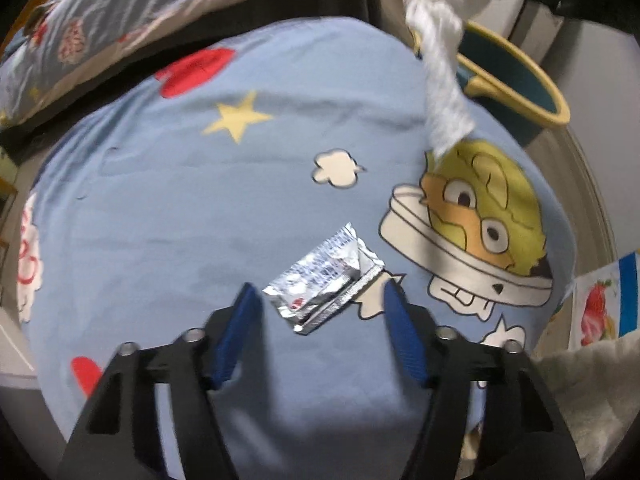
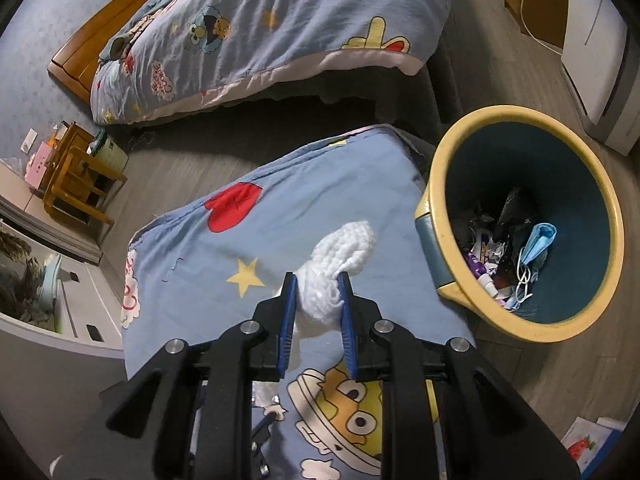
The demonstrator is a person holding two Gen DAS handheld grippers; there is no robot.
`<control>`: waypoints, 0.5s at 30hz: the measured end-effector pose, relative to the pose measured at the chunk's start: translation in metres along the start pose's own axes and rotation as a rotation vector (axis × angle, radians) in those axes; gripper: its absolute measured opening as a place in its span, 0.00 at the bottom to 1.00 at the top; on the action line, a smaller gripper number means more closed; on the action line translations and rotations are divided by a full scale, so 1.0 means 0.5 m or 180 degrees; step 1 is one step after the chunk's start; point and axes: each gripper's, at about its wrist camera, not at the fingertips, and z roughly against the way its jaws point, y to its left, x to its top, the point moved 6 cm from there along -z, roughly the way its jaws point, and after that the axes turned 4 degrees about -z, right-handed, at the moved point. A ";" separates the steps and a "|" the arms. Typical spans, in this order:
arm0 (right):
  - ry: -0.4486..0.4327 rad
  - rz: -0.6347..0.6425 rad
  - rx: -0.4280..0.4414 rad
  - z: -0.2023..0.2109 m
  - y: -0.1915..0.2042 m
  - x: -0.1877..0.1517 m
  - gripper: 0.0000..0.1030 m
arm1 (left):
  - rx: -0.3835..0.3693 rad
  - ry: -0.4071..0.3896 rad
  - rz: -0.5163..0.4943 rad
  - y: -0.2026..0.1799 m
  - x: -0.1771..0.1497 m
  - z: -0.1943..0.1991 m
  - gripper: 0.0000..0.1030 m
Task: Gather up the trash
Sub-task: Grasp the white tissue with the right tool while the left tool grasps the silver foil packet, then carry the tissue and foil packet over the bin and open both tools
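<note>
Foil, thin and crinkly, makes the silver wrapper (image 1: 325,280) look near weightless and slippery on the blue cartoon blanket (image 1: 168,200), so you should pinch its raised folded edge; it lies flat between your left gripper (image 1: 318,300) fingers, which stand spread apart, while your right gripper (image 2: 318,280) clamps a soft white tissue (image 2: 340,264) left of the yellow-rimmed bin (image 2: 436,184)

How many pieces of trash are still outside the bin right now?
2: a silver foil wrapper lying on the blue cushion ahead of the open left gripper, and a white tissue clamped in the right gripper. Others may be hidden.
</note>
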 end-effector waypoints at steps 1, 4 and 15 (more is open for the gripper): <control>0.0004 -0.0003 0.0012 0.000 -0.001 0.001 0.19 | 0.0009 -0.0026 -0.0031 -0.002 0.004 -0.001 0.61; -0.0009 0.0017 0.0030 0.006 -0.005 0.002 0.19 | -0.0025 -0.0031 -0.0032 -0.003 0.013 -0.004 0.55; -0.0079 -0.0047 0.0072 0.025 -0.027 0.012 0.19 | -0.0040 -0.0119 -0.0019 0.004 0.038 0.012 0.31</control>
